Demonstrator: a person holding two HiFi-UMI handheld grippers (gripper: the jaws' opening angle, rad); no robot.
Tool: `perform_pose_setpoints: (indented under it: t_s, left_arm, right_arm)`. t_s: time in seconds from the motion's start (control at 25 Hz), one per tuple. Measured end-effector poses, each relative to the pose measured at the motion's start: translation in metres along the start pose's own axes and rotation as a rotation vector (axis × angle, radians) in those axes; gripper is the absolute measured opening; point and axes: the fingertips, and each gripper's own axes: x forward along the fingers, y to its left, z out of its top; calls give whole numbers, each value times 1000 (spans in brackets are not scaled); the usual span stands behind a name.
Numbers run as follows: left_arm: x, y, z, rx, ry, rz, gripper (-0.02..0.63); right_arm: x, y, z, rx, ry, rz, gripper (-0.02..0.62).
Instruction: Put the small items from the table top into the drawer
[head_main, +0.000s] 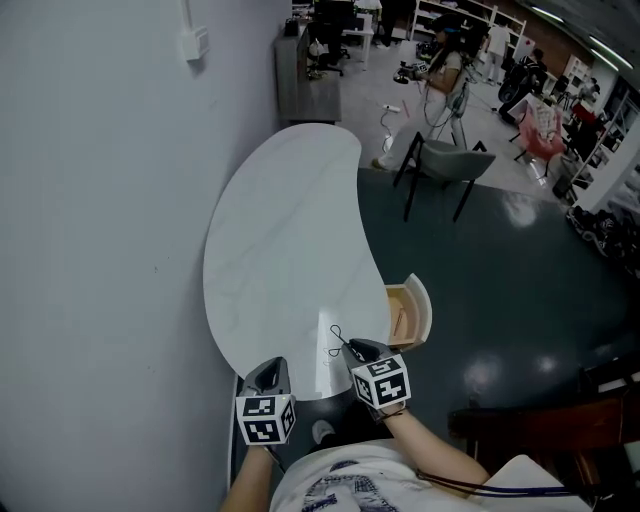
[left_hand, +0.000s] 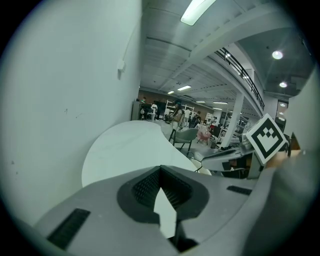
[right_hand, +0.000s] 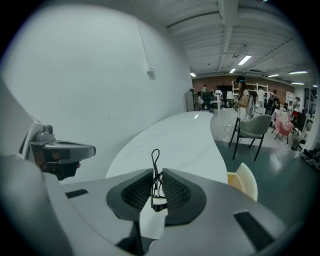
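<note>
White, kidney-shaped table (head_main: 280, 230) runs along a plain wall, with a busy workshop far behind it.

My right gripper (right_hand: 156, 175) has its pads pressed on a black binder clip (right_hand: 159, 205). The clip's wire loop sticks up past the fingertips toward 12 o'clock. I judge the clip is pinched across its middle so it cannot swing or slip while carried. It hangs above the near end of the table, not resting on it.

The open drawer (head_main: 422, 305) sits at about 2 o'clock from that gripper, at the table's right edge. Its pale wooden inside is showing, so I take the drop-off to be the step in hand.

My left gripper (left_hand: 161, 175) has its fingertips together with nothing between them. It is at 9 o'clock from the right one, probably just parked clear of the path.

I find no brand or readable writing; each marker cube (head_main: 381, 382) carries only black-and-white squares.
</note>
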Motion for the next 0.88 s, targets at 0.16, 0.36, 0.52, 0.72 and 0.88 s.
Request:
perform_pose_setpoints:
  t_s: [0.16, 0.36, 0.52, 0.72, 0.88]
  left_arm:
    - [1, -9, -2, 3, 0, -14, 18]
    - [9, -30, -4, 24, 2, -32, 18]
    - [18, -54, -5, 41, 18, -40, 18]
    - [38, -94, 0, 62, 30, -48, 18]
    - [61, -133, 6, 79, 33, -55, 18]
  right_arm:
    - [-12, -3, 0, 7, -15, -8, 71]
    - [-27, -20, 0, 14, -42, -23, 71]
    - [-40, -41, -1, 28, -53, -23, 70]
    - [-59, -78, -5, 49, -62, -23, 69]
    - [-74, -118, -11, 63, -65, -24, 69]
